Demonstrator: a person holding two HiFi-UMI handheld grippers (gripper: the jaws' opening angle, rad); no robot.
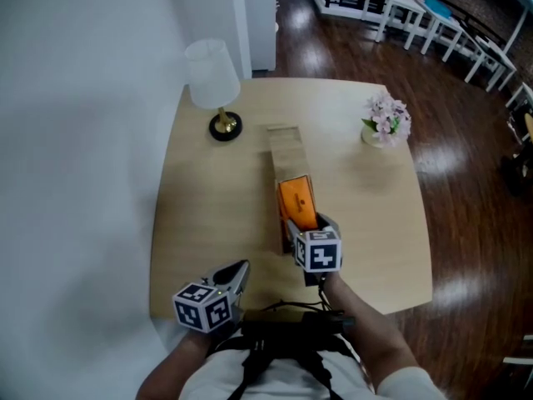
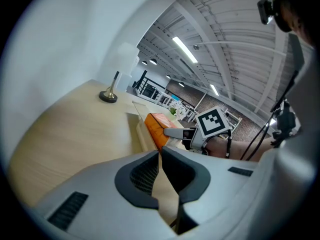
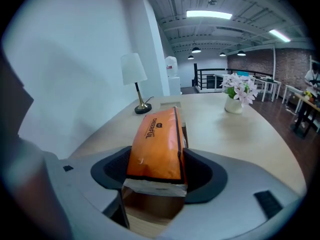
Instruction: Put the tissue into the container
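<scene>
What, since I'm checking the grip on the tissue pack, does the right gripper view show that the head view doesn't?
Only the right gripper view: the right gripper's two pads against the sides of the orange tissue pack, plus the pack's near end and print. Only the head view: the left gripper near the table's front edge, and the pack held over the near end of the wooden container. Both: the pack, the container, the lamp, the flower vase and the table.

The orange tissue pack (image 3: 156, 149), with dark lettering, is clamped between the right gripper's (image 1: 305, 226) jaws, lengthwise over the near half of the container (image 1: 286, 150). That long, narrow light-wood box lies in the middle of the table (image 1: 208, 215)
</scene>
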